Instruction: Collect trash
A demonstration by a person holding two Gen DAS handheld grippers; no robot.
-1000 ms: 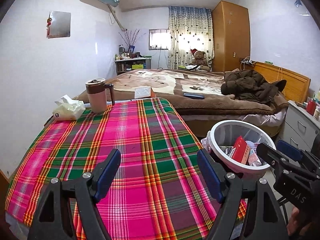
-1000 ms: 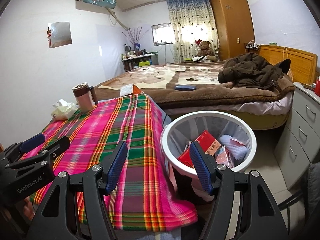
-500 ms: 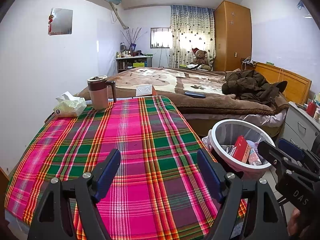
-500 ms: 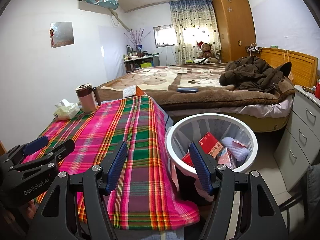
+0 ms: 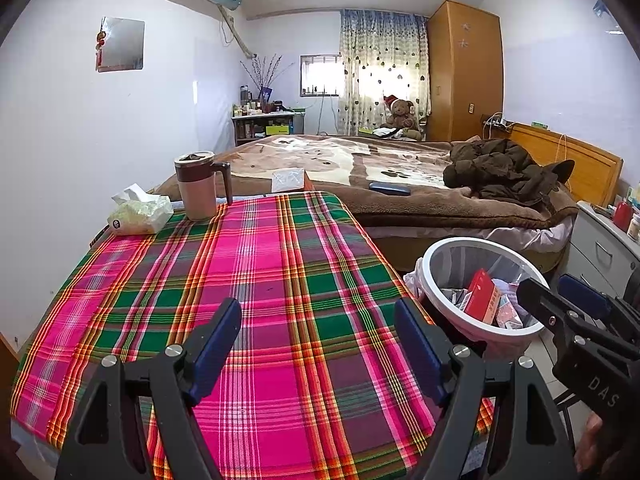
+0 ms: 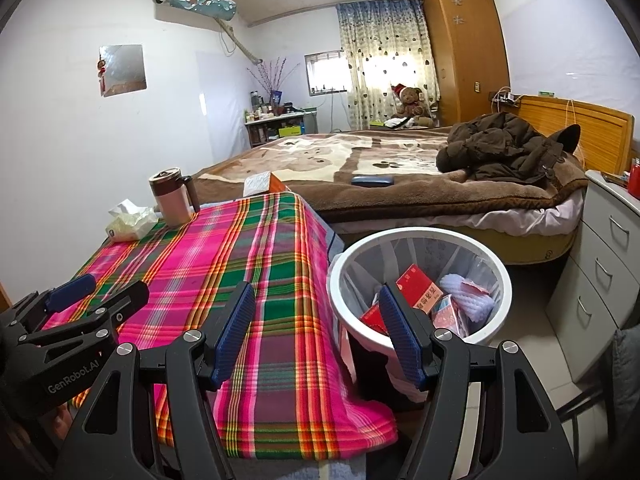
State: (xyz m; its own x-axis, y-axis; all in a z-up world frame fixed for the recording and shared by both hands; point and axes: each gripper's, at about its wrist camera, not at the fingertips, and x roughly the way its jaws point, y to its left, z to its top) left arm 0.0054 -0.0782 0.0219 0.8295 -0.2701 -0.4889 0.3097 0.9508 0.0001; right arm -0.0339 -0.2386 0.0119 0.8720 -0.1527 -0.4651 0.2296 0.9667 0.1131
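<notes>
A white trash bin (image 5: 436, 252) (image 6: 420, 236) with a clear liner stands on the floor right of the table. Inside lie red boxes (image 6: 418, 290) (image 5: 482, 296) and crumpled wrappers. The table wears a pink and green plaid cloth (image 5: 248, 280) (image 6: 224, 260). My left gripper (image 5: 318, 344) is open and empty above the cloth's near part. My right gripper (image 6: 318, 328) is open and empty, above the table's right edge and the bin's near rim. Each gripper shows at the edge of the other's view.
A brown and pink mug (image 5: 198, 186) and a tissue pack (image 5: 138, 214) stand at the table's far left. A small white box (image 5: 288, 180) sits behind the table. A bed (image 5: 420, 184) with a dark jacket lies beyond. Grey drawers (image 6: 604, 268) stand at the right.
Both grippers have risen and pulled back slightly, so the table and bin look a little lower and farther. Both stay open and empty.
</notes>
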